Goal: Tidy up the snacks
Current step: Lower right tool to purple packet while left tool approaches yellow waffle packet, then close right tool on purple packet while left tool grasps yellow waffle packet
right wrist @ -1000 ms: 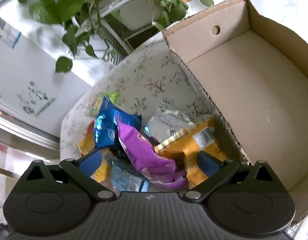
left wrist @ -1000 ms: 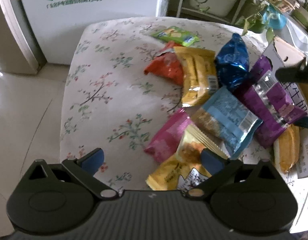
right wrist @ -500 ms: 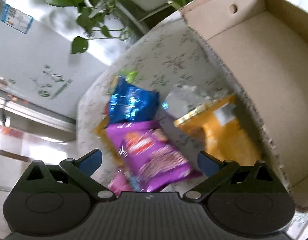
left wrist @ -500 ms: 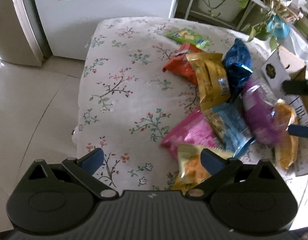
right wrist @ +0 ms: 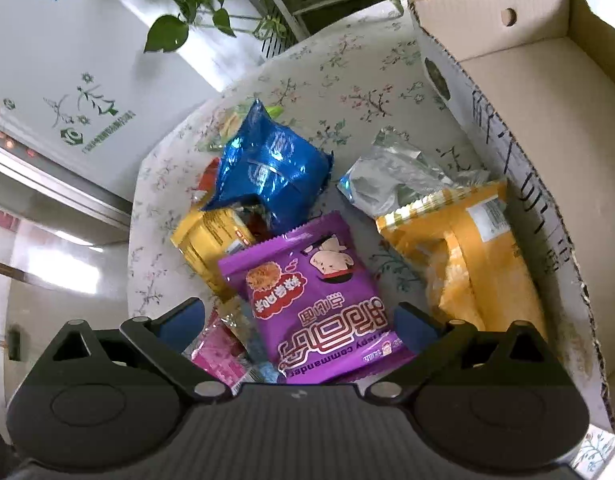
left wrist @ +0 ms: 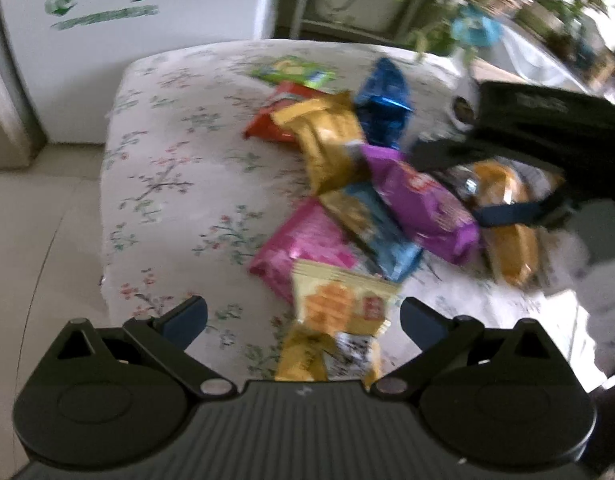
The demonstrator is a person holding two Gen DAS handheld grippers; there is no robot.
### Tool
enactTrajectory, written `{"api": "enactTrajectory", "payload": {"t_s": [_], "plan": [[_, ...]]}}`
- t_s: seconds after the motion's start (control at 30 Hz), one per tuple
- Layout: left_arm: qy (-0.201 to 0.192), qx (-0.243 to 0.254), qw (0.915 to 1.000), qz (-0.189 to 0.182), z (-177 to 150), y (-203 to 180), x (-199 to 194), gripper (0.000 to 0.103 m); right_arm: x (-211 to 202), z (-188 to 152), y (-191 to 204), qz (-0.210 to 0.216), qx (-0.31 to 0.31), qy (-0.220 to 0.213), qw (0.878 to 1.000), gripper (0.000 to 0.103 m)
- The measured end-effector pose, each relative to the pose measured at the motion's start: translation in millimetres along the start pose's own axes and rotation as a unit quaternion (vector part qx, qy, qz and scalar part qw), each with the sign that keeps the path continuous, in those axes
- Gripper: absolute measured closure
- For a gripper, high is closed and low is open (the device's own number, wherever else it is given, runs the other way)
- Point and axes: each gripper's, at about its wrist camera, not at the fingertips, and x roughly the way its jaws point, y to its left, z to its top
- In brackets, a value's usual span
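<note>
Your left gripper (left wrist: pixel 303 316) is spread wide and empty over the pale yellow packet (left wrist: pixel 339 304); your right gripper (right wrist: pixel 301 322) is spread too, straddling the purple packet (right wrist: pixel 311 300) without pinching it. Left of the cardboard box (right wrist: pixel 519 128), blue (right wrist: pixel 267 164), gold (right wrist: pixel 211 240), purple and orange (right wrist: pixel 467 260) packets lie heaped on the floral cloth (right wrist: pixel 347 80). What shows of the box is bare, so I judge all the sorting is left.
</note>
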Motion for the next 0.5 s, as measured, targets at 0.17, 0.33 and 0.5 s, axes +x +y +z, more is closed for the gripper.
{"api": "enactTrajectory", "payload": {"t_s": [0.17,0.33,0.5], "plan": [[0.015,0.040,0.9990,0.012,-9.6,-13.8,12.0,0.001,11.1,-2.7,4.7,-0.011,-0.008,0.012,1.000,0.000],[0.030,0.047,0.9977,0.037,-20.1,-21.0,31.2,0.001,21.3,-2.6,6.0,-0.024,-0.003,0.019,1.000,0.000],[0.016,0.064,0.9956,0.066,-24.3,-28.1,34.8,0.000,29.8,-3.1,5.8,-0.045,-0.003,0.027,0.999,0.000]]}}
